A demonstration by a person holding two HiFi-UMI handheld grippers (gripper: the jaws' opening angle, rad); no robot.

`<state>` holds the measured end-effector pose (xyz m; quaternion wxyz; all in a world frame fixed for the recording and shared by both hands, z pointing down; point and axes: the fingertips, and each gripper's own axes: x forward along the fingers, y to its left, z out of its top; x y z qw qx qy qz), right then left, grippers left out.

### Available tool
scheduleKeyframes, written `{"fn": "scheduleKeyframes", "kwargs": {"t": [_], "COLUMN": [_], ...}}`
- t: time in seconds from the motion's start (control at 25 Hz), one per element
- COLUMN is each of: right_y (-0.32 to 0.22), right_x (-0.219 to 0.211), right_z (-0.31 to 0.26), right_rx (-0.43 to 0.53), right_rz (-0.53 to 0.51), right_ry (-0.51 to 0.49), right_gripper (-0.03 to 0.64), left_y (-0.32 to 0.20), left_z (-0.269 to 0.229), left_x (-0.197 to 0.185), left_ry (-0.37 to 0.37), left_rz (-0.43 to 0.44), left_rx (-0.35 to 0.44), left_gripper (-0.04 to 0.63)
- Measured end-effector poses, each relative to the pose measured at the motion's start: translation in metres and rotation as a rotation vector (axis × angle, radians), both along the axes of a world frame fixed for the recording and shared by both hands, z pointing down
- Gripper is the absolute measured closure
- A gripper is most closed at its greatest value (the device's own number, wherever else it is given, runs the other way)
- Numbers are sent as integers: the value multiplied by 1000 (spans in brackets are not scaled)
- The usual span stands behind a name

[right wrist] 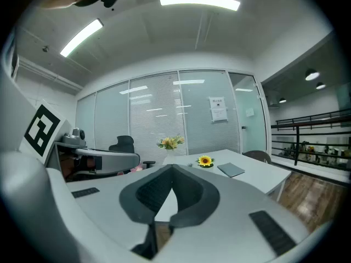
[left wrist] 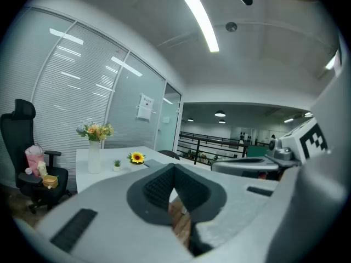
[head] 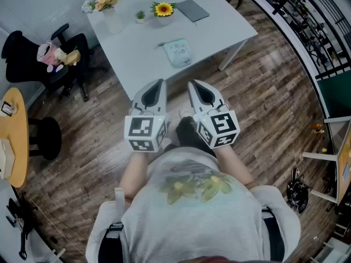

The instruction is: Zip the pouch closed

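- Head view: the person stands on a wood floor (head: 269,103), short of a white table (head: 219,32), with both tools held out side by side.
- Left gripper (head: 159,83) and right gripper (head: 194,84) point toward twelve o'clock, near the table's closest edge but not over it.
- Left gripper view: the dark pads meet at their tips, so the jaws are together with nothing between them.
- Right gripper view: the same, with jaws pressed together and empty.
- The pouch (head: 177,52), pale blue-green, lies flat on the table at twelve o'clock from the grippers, well apart from both.
- Past the pouch, a sunflower pot (head: 163,9) sits at twelve o'clock and a grey notebook (head: 192,10) at one o'clock.
- A white vase of flowers (head: 112,19) stands at eleven o'clock, with a tiny green plant (head: 140,16) between it and the sunflower.
- A black office chair (head: 33,59) holding soft toys stands off the table at ten o'clock.
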<state>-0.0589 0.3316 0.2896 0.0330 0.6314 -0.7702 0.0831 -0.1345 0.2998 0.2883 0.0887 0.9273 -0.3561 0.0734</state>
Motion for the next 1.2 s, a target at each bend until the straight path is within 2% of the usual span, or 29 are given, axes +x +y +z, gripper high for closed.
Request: {"fn": "scheduleKeyframes", "kwargs": {"t": [0.28, 0.44, 0.64, 0.76, 0.88, 0.96, 1.0, 1.08, 1.2], "right_y": [-6, -16, -34, -46, -56, -64, -68, -76, -90], "right_x": [6, 14, 24, 29, 35, 39, 41, 45, 52], "right_z": [-5, -9, -5, -3, -2, 0, 1, 4, 12], "right_rx": [33, 42, 21, 16, 10, -2, -8, -20, -45], "right_rz": [1, -17, -45, -76, -113, -151, -170, -202, -238], "right_ry": [10, 11, 13, 3, 2, -4, -7, -1, 26], "right_gripper": [600, 598, 598, 598, 585, 479, 466, 439, 411], "left_y": [-6, -17, -36, -46, -56, -62, -66, -74, -90], "left_z": [-5, -8, -5, -3, 0, 3, 4, 7, 13], "left_x": [10, 12, 16, 21, 28, 34, 37, 40, 41], "left_ry": [-19, -49, -19, -30, -45, -50, -55, -71, -94], "left_rz": [20, -10, -37, -52, -54, -36, -26, -17, -28], "left_rx": [28, 61, 23, 25, 15, -3, -11, -19, -24], "left_gripper": [594, 594, 593, 590, 514, 433, 407, 376, 367]}}
